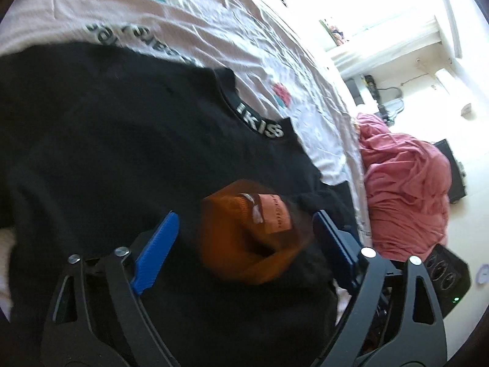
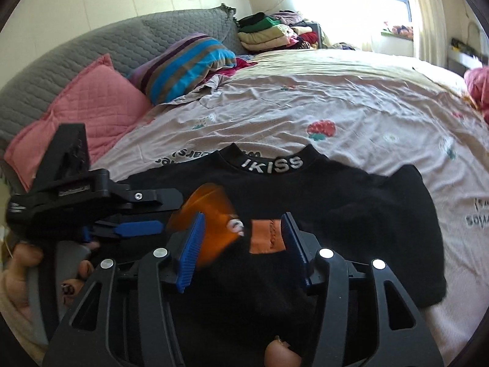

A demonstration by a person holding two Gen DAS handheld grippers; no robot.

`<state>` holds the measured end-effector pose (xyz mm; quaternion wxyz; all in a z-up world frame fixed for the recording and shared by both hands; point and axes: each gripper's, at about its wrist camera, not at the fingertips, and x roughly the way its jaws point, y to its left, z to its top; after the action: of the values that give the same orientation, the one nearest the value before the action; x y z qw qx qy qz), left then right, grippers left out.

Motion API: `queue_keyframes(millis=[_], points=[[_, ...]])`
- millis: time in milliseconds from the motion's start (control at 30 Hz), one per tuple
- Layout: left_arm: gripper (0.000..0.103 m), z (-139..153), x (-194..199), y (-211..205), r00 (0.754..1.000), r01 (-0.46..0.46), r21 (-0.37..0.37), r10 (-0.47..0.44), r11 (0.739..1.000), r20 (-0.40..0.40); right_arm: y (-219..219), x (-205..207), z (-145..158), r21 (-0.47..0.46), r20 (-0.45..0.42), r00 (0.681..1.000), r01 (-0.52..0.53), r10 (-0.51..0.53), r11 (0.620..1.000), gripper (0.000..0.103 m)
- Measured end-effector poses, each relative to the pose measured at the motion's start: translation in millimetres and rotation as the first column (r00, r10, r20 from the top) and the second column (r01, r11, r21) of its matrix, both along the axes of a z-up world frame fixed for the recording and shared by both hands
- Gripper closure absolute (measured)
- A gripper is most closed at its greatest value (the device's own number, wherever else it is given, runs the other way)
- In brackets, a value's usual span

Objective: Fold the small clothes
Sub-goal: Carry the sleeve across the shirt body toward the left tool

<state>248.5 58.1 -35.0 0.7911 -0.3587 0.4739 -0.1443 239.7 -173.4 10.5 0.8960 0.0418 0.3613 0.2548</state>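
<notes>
1. Black top (image 2: 305, 202) lies flat on the bedsheet (image 2: 351, 113), collar away from the person — spread out, ready for folding, I'd say.
2. Orange piece (image 1: 244, 238) with a tan patch (image 2: 267, 235) sits on the top's near part; blurred, can't tell what it is.
3. Left gripper (image 1: 244, 238) — jaws wide apart around the orange piece, pads not touching.
4. Right gripper (image 2: 244, 244) — jaws apart, patch between them, nothing clamped.
</notes>
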Motion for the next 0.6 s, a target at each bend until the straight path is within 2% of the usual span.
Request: queue_keyframes(millis=[67,167,267,333,400,533,600], points=[[0.026,-2,0,-3,1.000,0.004,-0.008,-0.004,1.000,-0.007,-15,-4,1,0.015,-0.009,0.999,0.037,-0.037,0.999,0.052],[0.027,-7,0,-10,0.999,0.013,0.033,-0.012,0.999,-0.035,-35,-9,4,0.028,-0.012,0.996,0.086,-0.086,0.996,0.050],[0.041,-12,1,-21,0.998,0.030,0.089,-0.026,0.996,-0.050,-48,-12,6,0.031,-0.014,0.993,0.120,-0.119,0.992,0.050],[0.049,-12,2,-29,0.999,0.032,0.154,-0.025,0.988,-0.048,-55,-14,6,0.039,-0.020,0.990,0.137,-0.137,0.990,0.050],[0.091,-12,4,-31,0.998,0.042,0.155,-0.035,0.987,-0.047,-59,-15,5,0.045,-0.029,0.989,0.147,-0.146,0.988,0.050],[0.096,-4,7,-30,0.999,0.034,0.171,-0.031,0.985,-0.020,-67,-19,8,0.055,-0.031,0.987,0.161,-0.160,0.985,0.050],[0.097,11,6,-29,0.999,0.029,0.186,-0.033,0.982,0.022,-69,-20,8,0.050,-0.029,0.986,0.168,-0.167,0.985,0.050]])
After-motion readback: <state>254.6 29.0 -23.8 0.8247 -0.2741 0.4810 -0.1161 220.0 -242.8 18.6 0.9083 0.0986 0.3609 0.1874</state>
